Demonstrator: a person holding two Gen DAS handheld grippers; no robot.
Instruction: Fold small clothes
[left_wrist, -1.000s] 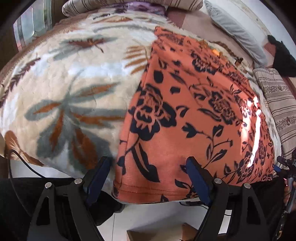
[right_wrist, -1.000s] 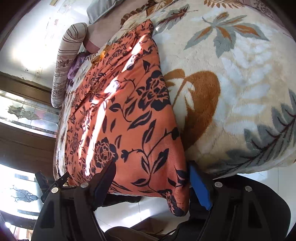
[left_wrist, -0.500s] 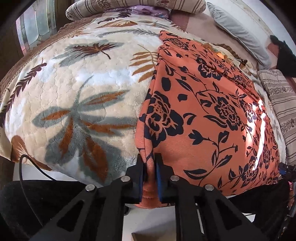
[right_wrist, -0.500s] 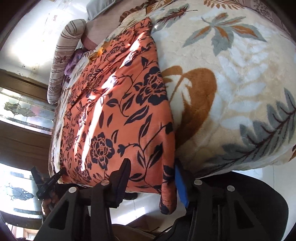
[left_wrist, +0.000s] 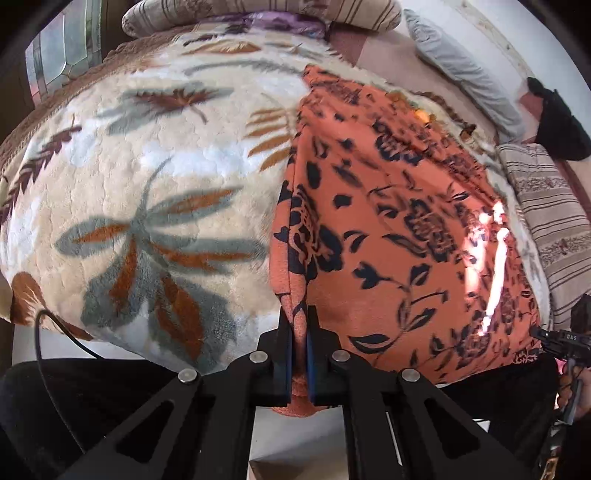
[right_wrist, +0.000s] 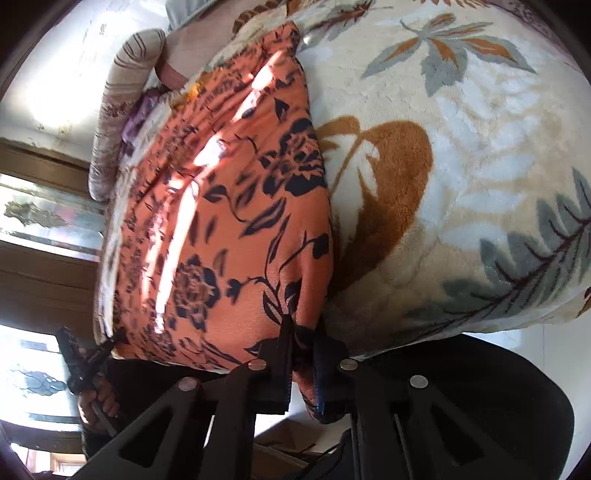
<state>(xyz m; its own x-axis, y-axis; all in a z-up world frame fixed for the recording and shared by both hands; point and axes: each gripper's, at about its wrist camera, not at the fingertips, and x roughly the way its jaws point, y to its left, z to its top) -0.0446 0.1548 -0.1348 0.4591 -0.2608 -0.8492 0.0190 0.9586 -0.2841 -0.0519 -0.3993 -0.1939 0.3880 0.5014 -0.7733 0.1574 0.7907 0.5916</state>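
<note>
An orange garment with black flowers (left_wrist: 388, 229) lies spread on a bed covered by a cream leaf-patterned blanket (left_wrist: 147, 192). My left gripper (left_wrist: 299, 325) is shut on the garment's near left corner at the bed's edge. In the right wrist view the same garment (right_wrist: 221, 221) lies left of the blanket (right_wrist: 461, 166). My right gripper (right_wrist: 301, 332) is shut on the garment's near right corner, and the hem hangs down between the fingers. Each gripper also shows small in the other's view, the right one (left_wrist: 554, 338) and the left one (right_wrist: 92, 354).
Striped pillows (left_wrist: 546, 214) and a grey pillow (left_wrist: 465, 70) lie at the far side of the bed. A black cloth (left_wrist: 557, 122) sits near the wall. A cable (left_wrist: 55, 354) hangs at the near left. Windows (right_wrist: 33, 221) stand beyond the bed.
Both grippers moved in on the garment's near hem and closed. The left shut on its corner first, then the right. The corners now bunch between the fingers.
</note>
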